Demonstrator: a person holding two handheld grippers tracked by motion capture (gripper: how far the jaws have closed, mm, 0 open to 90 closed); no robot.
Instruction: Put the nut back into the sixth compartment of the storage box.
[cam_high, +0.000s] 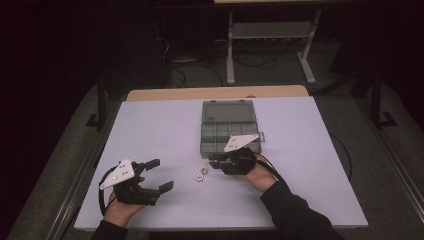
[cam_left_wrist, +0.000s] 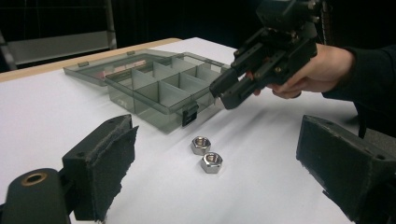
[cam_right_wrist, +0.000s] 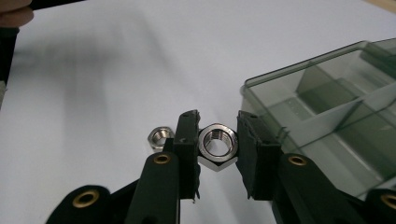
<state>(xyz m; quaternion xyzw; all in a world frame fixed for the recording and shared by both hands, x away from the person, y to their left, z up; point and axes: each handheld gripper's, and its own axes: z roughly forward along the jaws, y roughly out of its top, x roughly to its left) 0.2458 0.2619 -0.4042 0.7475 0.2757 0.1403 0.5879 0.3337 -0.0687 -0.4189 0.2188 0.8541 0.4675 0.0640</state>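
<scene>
Just in front of the open smoky-grey compartment box (cam_right_wrist: 299, 66), the right gripper (cam_right_wrist: 217, 116) hovers with its jaws parted barely nut-wide and gripping nothing, lined up to pinch a shiny steel hex nut (cam_right_wrist: 217, 143) that lies flat on the table, threaded bore up, beside its twin (cam_right_wrist: 159, 136), while the left gripper (cam_high: 161, 174) waits farther from the box, wide open and empty.

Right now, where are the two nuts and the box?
near nut (cam_left_wrist: 212, 162): left gripper view, its top face.
far nut (cam_left_wrist: 201, 144): left gripper view, its top face.
box (cam_left_wrist: 140, 108): left gripper view, its front wall.
</scene>
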